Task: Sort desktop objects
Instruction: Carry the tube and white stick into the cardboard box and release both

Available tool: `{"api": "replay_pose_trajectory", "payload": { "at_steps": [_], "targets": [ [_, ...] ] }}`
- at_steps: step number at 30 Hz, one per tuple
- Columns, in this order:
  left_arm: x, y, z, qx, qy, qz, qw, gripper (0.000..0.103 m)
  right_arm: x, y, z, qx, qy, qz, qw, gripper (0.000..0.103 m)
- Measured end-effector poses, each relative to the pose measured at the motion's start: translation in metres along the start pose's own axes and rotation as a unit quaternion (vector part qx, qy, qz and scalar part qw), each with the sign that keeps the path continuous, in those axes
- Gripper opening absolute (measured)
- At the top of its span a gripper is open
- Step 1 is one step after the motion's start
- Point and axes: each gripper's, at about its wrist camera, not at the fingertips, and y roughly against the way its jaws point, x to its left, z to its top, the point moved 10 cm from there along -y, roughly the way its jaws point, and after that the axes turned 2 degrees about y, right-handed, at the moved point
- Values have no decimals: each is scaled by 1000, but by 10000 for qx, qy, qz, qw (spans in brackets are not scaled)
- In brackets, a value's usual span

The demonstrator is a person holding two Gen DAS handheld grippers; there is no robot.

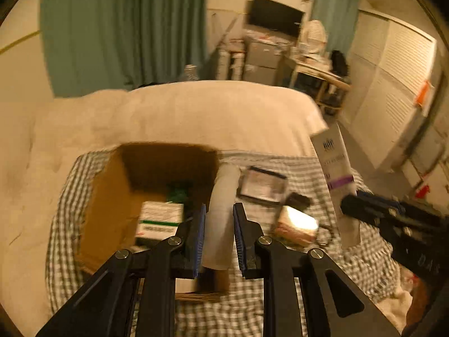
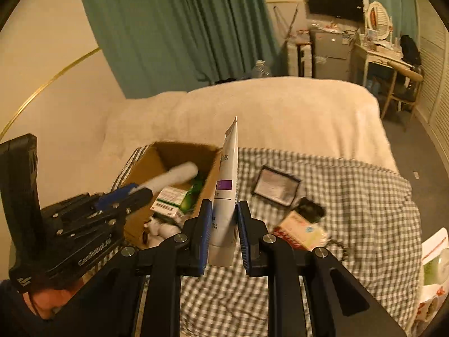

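Cardboard box (image 2: 146,165) on the bed holds a medicine carton (image 2: 168,198); left jaws pinch a white roll (image 1: 221,213), right jaws a tube (image 2: 226,193).

— What surrounds the bed (image 2: 269,112)?
— Green curtains (image 2: 179,22) on a cream wall (image 2: 42,42), a dark screen (image 2: 334,1) above grey drawers (image 2: 331,56), louvred doors (image 1: 393,67) at right, warm dim light.

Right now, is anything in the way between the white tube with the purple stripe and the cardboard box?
Nothing visible blocks it. The white tube, held in the right tool, sits beside the open cardboard box; the left tool hovers over the box with a white roll.
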Motion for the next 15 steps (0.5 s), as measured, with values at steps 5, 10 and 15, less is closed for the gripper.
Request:
{"api": "replay_pose_trajectory", "payload": {
  "at_steps": [5,10,15],
  "targets": [
    [45,-12,-9,117,200,347,9991,20,32,-40,-8,347,-23,302,9989,17],
    [72,-27,-21,295,232,494,9981,20,58,-74,-14,496,74,472,9976,17],
    [91,-42,-29,464,270,594,9968,20,81,-106,-20,696,167,624,9955,17]
  ]
}}
